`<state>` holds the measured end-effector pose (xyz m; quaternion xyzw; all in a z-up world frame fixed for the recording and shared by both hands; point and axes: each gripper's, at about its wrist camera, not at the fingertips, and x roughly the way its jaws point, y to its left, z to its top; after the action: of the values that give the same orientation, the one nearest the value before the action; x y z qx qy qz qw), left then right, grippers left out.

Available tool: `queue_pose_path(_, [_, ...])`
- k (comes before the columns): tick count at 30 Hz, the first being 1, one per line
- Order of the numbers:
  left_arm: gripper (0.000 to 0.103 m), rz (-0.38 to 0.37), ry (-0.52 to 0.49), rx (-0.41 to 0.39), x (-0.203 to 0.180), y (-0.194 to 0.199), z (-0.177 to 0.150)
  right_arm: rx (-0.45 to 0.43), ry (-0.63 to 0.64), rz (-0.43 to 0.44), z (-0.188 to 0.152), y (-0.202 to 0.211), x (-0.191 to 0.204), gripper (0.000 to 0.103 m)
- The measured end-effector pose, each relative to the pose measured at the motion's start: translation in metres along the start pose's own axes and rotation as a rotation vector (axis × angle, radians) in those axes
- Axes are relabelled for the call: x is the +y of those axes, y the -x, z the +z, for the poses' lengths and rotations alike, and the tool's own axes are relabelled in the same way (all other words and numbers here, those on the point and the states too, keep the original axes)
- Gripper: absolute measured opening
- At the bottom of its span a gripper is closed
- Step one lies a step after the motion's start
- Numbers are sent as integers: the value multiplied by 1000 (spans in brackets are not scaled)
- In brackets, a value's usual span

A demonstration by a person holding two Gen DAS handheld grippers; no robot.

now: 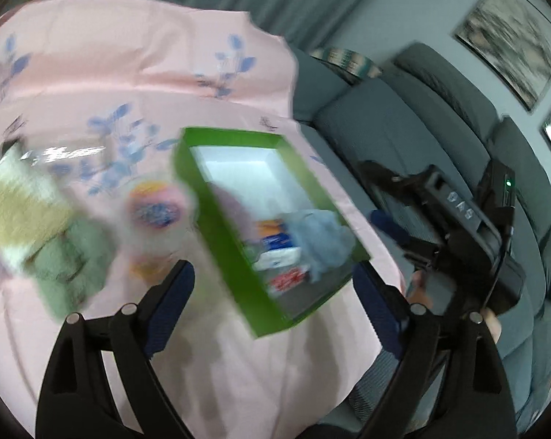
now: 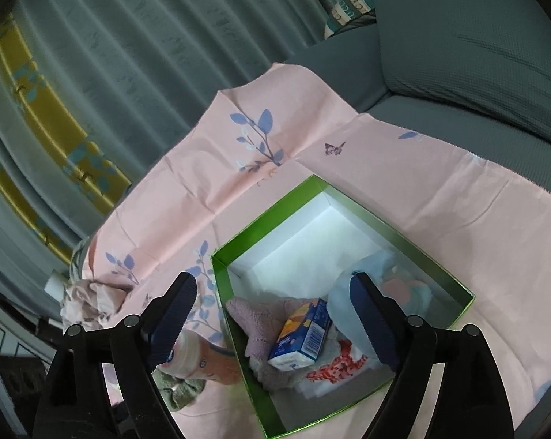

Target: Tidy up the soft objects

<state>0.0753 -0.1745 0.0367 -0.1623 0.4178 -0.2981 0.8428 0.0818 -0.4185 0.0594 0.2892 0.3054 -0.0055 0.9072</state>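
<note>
Pink floral cloth (image 2: 403, 168) covered the surface beside a grey sofa (image 2: 476, 73), with pleated curtains (image 2: 129, 55) behind. Tilted downward, the right hand-held gripper (image 2: 273, 314) hung above the near end of a green box (image 2: 403, 216), its jaws spread wide and holding nothing. Below it in the box lay a mauve fluffy cloth (image 2: 260, 314), a blue tissue pack (image 2: 304, 333) leaning on it, a pale blue soft item (image 2: 343, 300) and a red-and-white patterned piece (image 2: 334, 367). The left hand-held gripper (image 1: 273, 292) also pointed down at the cloth with its jaws apart and empty, the box's near corner between them in its blurred view. Left of the box there lay a green and cream plush bundle (image 1: 37, 226) and a round pink and blue item (image 1: 158, 208). The right hand-held gripper's black body showed to the right there, a hand (image 1: 493, 323) gripping it.
</note>
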Motion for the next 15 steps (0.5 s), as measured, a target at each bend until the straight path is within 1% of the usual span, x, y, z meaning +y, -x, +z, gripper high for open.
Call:
queue_pose_path(3, [88,71,66,-9,32,22,-16,10,15,6,-2,0,5,87])
queue_pose_path(7, [87,218,91,-33,74,54,-42,12,46,26,-5,2,17,87])
queue_pose_path(8, [87,241,111,-41,85,61,-48,15,52,35,-7,3,20,87])
queue_pose_path(10, [87,268,166,-47,109,75,-60,28,77,83,-10,5,32,87])
queue_pose_path(11, [87,293,190,-51,121,81,-66,31,90,100,-12,6,37,87])
queue_pose_path(14, [87,425,225,-50,151,96,-81,61,154,160,-22,6,65,87])
queue_pose_path(15, [87,454,235,-52,159,100,-85,76,177,177,-27,5,75,87])
